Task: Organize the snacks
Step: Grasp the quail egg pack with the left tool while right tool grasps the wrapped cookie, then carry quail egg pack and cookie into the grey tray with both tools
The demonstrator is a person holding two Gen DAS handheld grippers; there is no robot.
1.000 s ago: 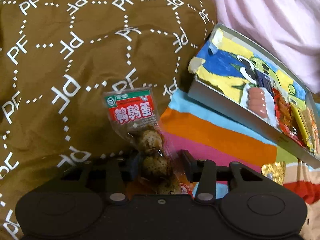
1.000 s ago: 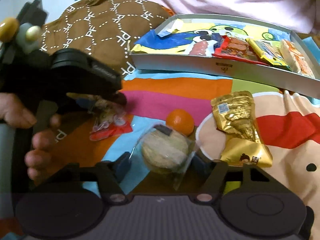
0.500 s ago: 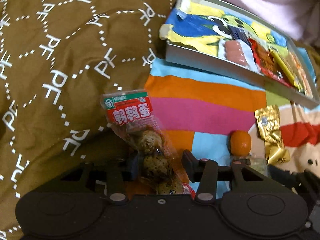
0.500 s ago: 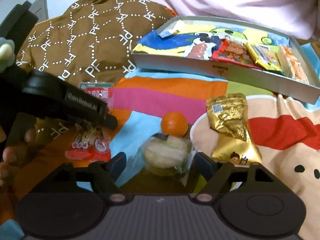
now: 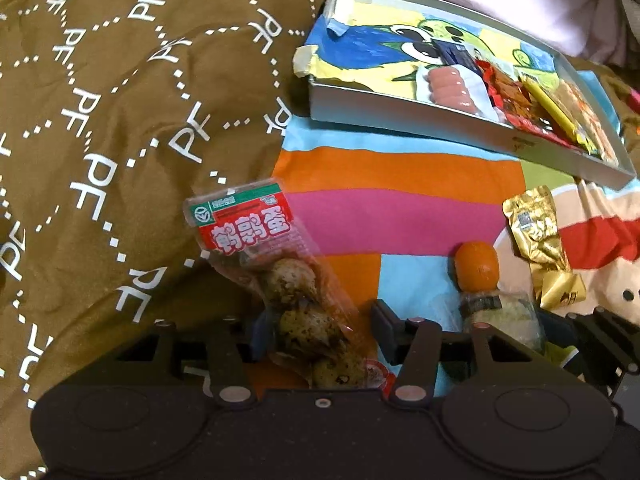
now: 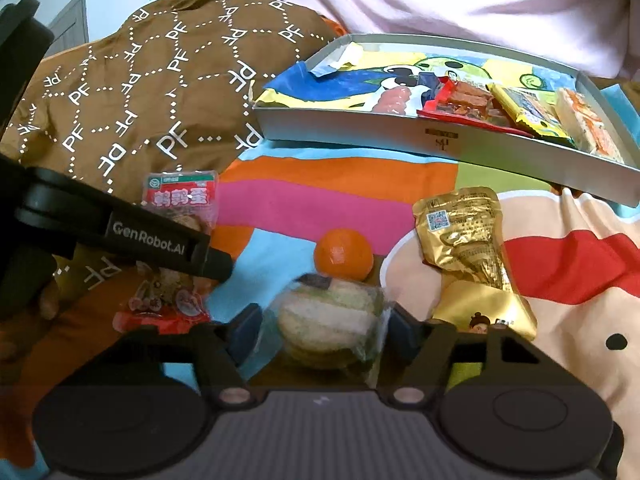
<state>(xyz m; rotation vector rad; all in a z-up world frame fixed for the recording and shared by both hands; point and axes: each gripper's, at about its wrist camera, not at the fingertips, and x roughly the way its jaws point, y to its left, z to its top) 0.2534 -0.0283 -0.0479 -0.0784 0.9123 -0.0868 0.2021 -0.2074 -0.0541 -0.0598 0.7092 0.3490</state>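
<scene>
Black left gripper (image 6: 208,258), white "GenRobot.AI" lettering; silver screws, blue pads.

Bare striped sheet (image 6: 340,184) before the tray (image 6: 400,136); orange (image 6: 343,254), gold pouch (image 6: 468,240) alongside.

Left gripper (image 5: 316,332) angled downward, jaws just been opening with a snack pack between them, right gripper (image 6: 324,330) angled downward, jaws just been closing around a wrapped snack
</scene>
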